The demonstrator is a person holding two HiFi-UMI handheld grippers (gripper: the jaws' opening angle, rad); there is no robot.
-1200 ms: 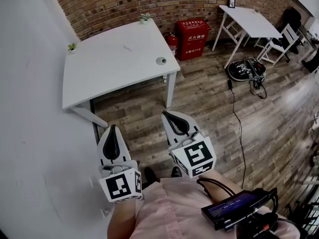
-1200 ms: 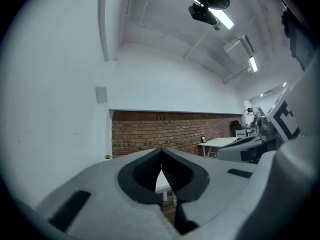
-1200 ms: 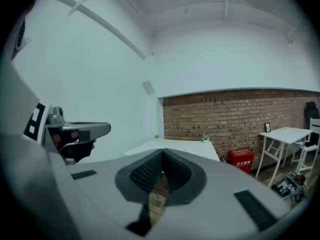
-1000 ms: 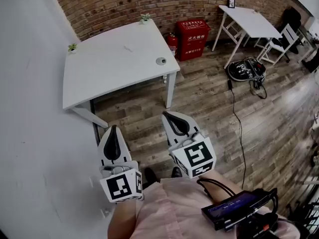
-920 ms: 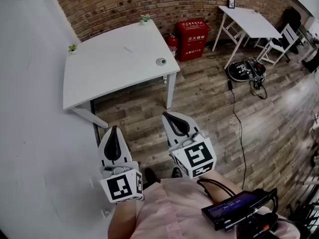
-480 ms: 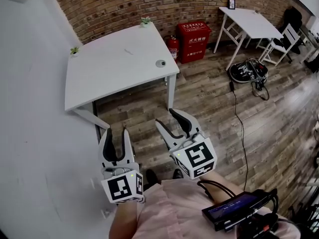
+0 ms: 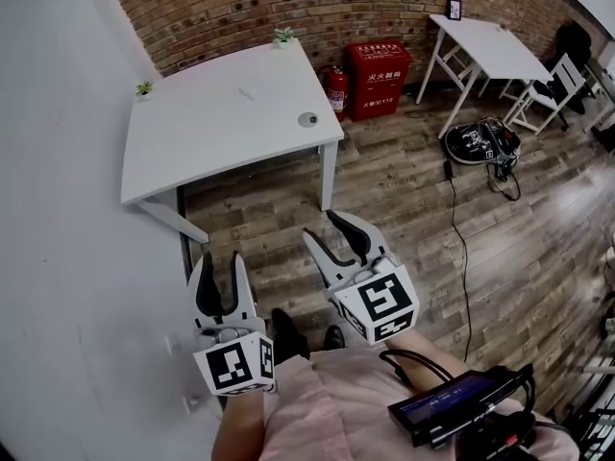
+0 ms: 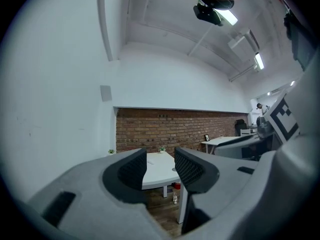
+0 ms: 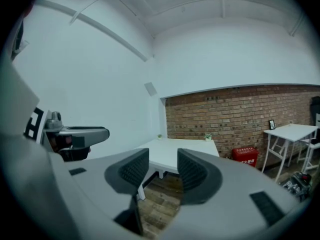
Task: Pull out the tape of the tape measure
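The tape measure [image 7: 307, 119], a small round grey case, lies near the front right corner of the white table [image 7: 211, 123]. Both grippers hover over the wooden floor well short of the table and point toward it. My left gripper [image 7: 220, 260] is open, its jaws having just opened, and nothing is between them. My right gripper [image 7: 324, 227] is also open and empty, its jaws having opened and then narrowed a little. In the left gripper view the table [image 8: 156, 170] shows through the gap of the left gripper [image 8: 160, 165]. The right gripper [image 9: 163, 168] frames the table [image 9: 172, 151] likewise.
Two small potted plants [image 7: 144, 88] [image 7: 283, 35] stand at the table's far edge. A red fire box [image 7: 378, 65] and an extinguisher [image 7: 335, 84] sit by the brick wall. A second white table [image 7: 485, 41] and a black machine [image 7: 480, 142] with a cable are at right.
The jaws of both grippers have gone from shut to open. Both hands have shifted slightly, and the head view has shifted a little too.
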